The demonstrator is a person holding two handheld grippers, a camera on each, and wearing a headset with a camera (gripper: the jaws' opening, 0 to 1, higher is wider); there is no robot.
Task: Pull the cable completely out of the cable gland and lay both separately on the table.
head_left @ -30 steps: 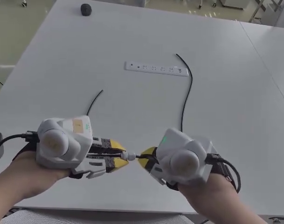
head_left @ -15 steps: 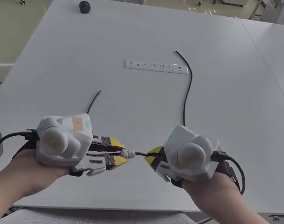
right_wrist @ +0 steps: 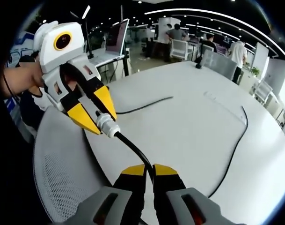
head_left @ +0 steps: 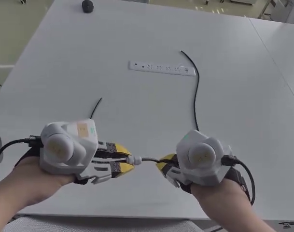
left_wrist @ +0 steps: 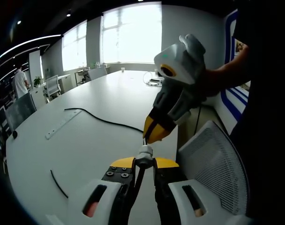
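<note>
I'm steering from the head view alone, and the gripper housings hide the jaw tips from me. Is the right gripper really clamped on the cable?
Observer: Yes. In the right gripper view the right gripper is shut on the black cable, which sits between its yellow tips.
Operator: And which one has the gland?
Observer: The left gripper. The left gripper view shows the cable gland pinched between its yellow tips.
Operator: Is the cable out of it yet?
Observer: No. The right gripper view shows the black cable running from the right jaws straight into the end of the cable gland.
</note>
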